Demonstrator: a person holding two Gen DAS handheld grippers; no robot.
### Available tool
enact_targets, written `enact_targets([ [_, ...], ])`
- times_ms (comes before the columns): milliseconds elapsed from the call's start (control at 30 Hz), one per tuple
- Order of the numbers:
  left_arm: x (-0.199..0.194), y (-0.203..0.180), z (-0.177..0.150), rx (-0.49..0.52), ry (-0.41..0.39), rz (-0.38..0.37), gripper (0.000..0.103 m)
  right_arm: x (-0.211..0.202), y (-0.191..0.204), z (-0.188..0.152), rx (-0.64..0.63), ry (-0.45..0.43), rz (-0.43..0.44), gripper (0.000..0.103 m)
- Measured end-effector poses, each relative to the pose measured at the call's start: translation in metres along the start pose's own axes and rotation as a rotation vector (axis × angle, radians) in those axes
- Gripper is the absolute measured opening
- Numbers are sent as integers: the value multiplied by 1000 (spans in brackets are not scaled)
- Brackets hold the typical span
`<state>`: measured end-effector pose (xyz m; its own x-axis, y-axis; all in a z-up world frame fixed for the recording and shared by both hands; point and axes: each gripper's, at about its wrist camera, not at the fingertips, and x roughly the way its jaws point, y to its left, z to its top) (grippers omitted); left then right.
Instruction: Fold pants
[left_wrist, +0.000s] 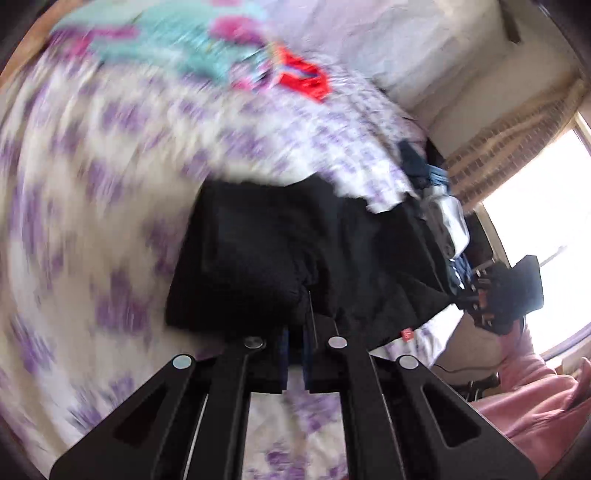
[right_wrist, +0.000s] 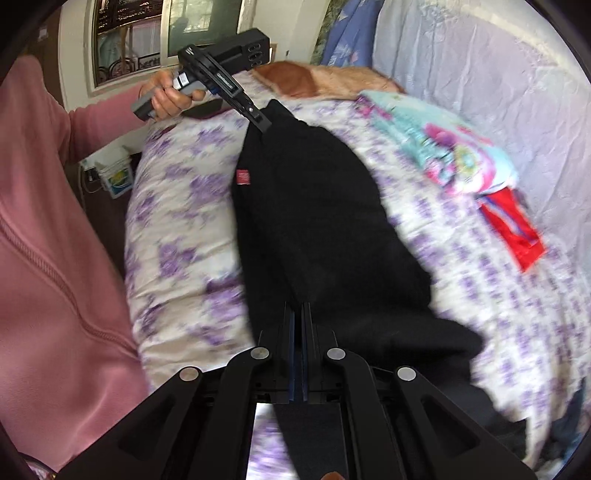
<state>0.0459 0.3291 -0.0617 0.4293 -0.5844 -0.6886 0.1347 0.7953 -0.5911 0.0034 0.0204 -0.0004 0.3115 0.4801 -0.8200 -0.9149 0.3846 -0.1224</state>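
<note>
While the black pants (right_wrist: 317, 221) stretch over the floral quilt (right_wrist: 177, 206), both grippers' fingers (right_wrist: 288, 325) pinch opposite ends.

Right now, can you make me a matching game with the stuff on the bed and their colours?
Things:
1. pants
2. quilt
3. small tag on the pants
4. sleeve of the person

Colours:
A. pink
B. black
C. red
D. white with purple flowers

Pairs: 1-B, 2-D, 3-C, 4-A

Both claws, the left claw and the right claw, are pinching the pants.
</note>
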Motion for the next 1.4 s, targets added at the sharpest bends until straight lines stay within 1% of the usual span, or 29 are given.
enact_targets([
  [33, 12, 17, -10, -49, 0, 12, 5, 11, 4, -7, 11, 8, 4, 3],
  [100, 31, 38, -18, -113, 7, -20, 6, 35, 11, -21, 42, 28, 9, 4],
  [167, 30, 47, -26, -169, -34, -70, 9, 53, 20, -31, 45, 54, -20, 8],
  [200, 23, 45, -26, -179, -34, -73, 12, 59, 25, -36, 47, 70, -29, 14],
  [233, 17, 43, -26, -176, -42, -64, 13, 60, 29, -39, 57, 60, -37, 38],
  [300, -4, 32, -26, -125, -79, 15, 16, 48, 30, -42, 127, 17, -3, 66],
  [367, -31, 7, -25, -15, -152, 250, 53, 22, 24, -49, 227, -75, 3, 66],
  [400, -42, -6, -25, 33, -199, 326, 58, 10, 20, -53, 272, -110, -10, 66],
  [433, -49, -19, -24, 67, -229, 340, 61, -5, 11, -59, 337, -144, -44, 67],
  [467, -54, -34, -22, 106, -254, 317, 62, -18, 0, -65, 403, -170, -81, 68],
  [500, -55, -48, -19, 139, -273, 275, 64, -30, -13, -72, 472, -191, -123, 69],
  [533, -51, -67, -15, 187, -291, 204, 71, -45, -33, -81, 573, -214, -183, 69],
  [567, -46, -81, -13, 225, -297, 160, 79, -57, -49, -89, 655, -233, -226, 69],
  [633, -20, -113, -10, 328, -272, 89, 83, -84, -92, -111, 885, -289, -313, 69],
  [700, 14, -135, -7, 400, -202, 30, 83, -101, -128, -133, 1089, -328, -344, 69],
  [733, 40, -144, -6, 429, -148, 23, 83, -105, -153, -147, 1210, -330, -348, 69],
  [800, 82, -146, -2, 424, -64, 56, 83, -102, -183, -160, 1306, -303, -352, 67],
  [867, 124, -130, 1, 349, 32, 64, 83, -89, -214, -170, 1372, -230, -383, 66],
  [900, 131, -123, 1, 329, 30, 65, 83, -80, -228, -170, 1378, -187, -395, 66],
  [933, 129, -120, 1, 338, -10, 43, 84, -68, -243, -171, 1374, -114, -438, 66],
  [1000, 125, -119, 2, 335, -12, 24, 84, -44, -268, -172, 1407, 70, -550, 66],
  [1033, 124, -116, 1, 328, -17, 10, 84, -32, -283, -179, 1443, 143, -575, 66],
  [1100, 126, -115, 1, 327, -19, 5, 84, -9, -304, -190, 1473, 233, -545, 66],
  [1167, 129, -120, -3, 341, -19, 13, 86, 5, -312, -193, 1475, 296, -533, 66],
  [1200, 130, -121, -2, 351, -20, 18, 87, 12, -314, -193, 1471, 324, -513, 63],
  [1233, 132, -123, -3, 365, -19, 25, 88, 18, -314, -192, 1467, 353, -504, 44],
  [1267, 133, -125, -5, 375, -19, 31, 89, 20, -312, -191, 1457, 368, -514, 32],
  [1300, 134, -128, -6, 384, -19, 38, 89, 18, -311, -190, 1441, 373, -517, 7],
  [1400, 133, -127, -6, 392, -20, 37, 89, -1, -304, -184, 1425, 304, -502, 5],
])
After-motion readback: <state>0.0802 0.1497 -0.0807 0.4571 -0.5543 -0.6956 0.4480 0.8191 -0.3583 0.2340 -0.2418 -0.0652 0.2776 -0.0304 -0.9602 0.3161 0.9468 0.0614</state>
